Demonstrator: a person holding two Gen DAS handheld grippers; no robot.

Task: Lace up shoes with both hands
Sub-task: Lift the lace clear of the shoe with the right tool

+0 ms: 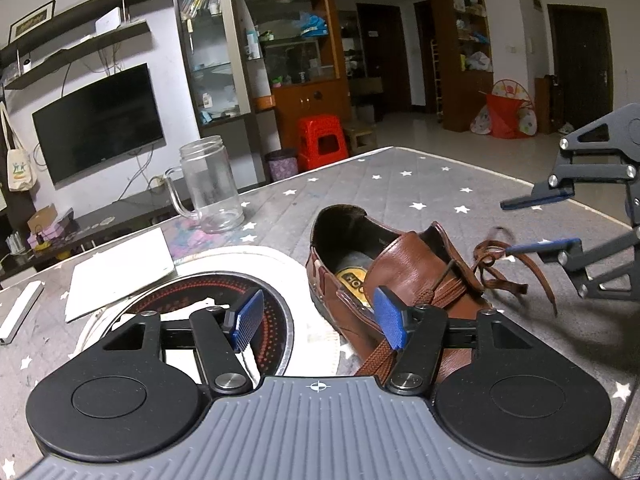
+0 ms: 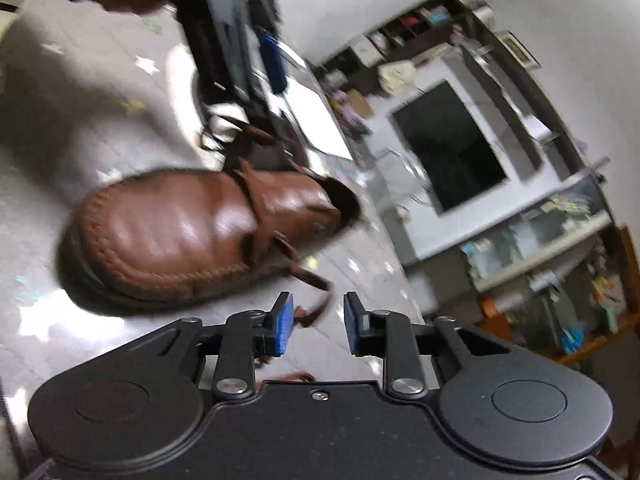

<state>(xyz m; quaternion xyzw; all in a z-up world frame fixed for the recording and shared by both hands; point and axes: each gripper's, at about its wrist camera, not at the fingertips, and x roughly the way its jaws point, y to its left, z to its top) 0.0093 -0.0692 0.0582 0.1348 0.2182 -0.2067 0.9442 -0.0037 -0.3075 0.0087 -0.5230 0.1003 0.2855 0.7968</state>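
Observation:
A brown leather shoe point(image 1: 384, 264) lies on the star-patterned cloth, its opening facing away from the left wrist camera. Its brown laces point(image 1: 496, 276) trail loose to the right. My left gripper point(image 1: 318, 322) is open; its right pad point(image 1: 390, 322) sits against the shoe's side, above a flat lace strand point(image 1: 376, 356). My right gripper point(image 1: 520, 224) hovers open at the right, its lower fingertip point(image 1: 516, 247) close to a lace loop. The right wrist view is blurred: the shoe point(image 2: 180, 232) lies toe-left, and a lace end point(image 2: 310, 280) hangs just ahead of the open right gripper point(image 2: 318, 328).
A clear glass mug point(image 1: 210, 186) stands behind the shoe to the left. A white sheet point(image 1: 120, 272) and a round dark hob with a white rim point(image 1: 276, 258) lie left of the shoe. The grey star cloth point(image 1: 400, 184) ends at a far table edge.

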